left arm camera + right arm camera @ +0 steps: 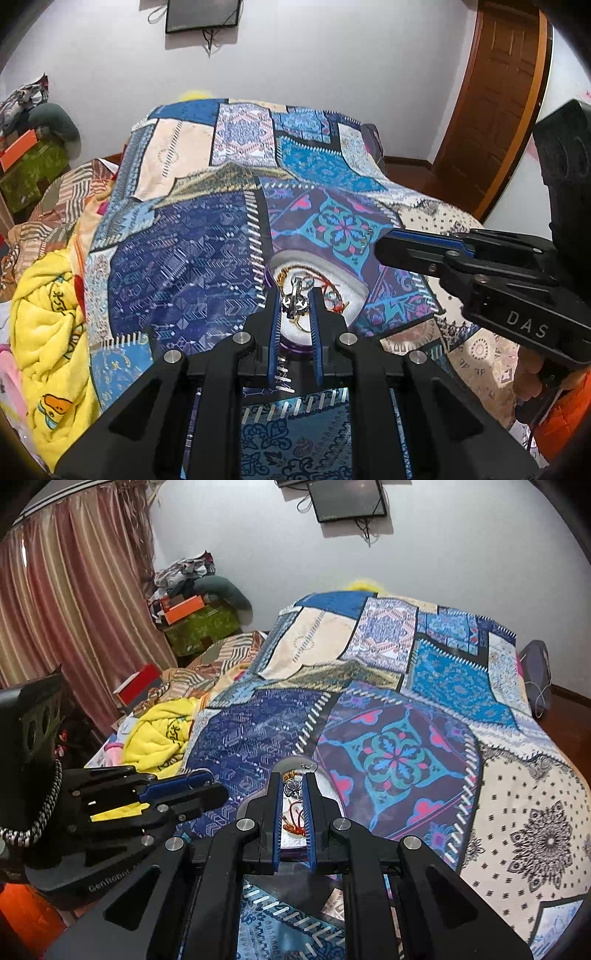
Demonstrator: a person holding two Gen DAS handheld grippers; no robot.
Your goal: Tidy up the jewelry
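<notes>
Here, left gripper (294, 295) fingers clamped on silver trinket (293, 303), held above white round dish (325, 275) on patchwork bedspread (184, 251). Dish holds red and gold strings (334, 295). Right gripper (293, 781) fingers together, small silver chain piece (293, 787) pinched between tips, over same dish.

Blue patchwork bedspread (406, 709) – geometric and floral prints – beside a yellow blanket (48, 317)

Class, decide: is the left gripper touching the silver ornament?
Touching. The left wrist view shows the left gripper with both fingers pinching the silver ornament.
</notes>
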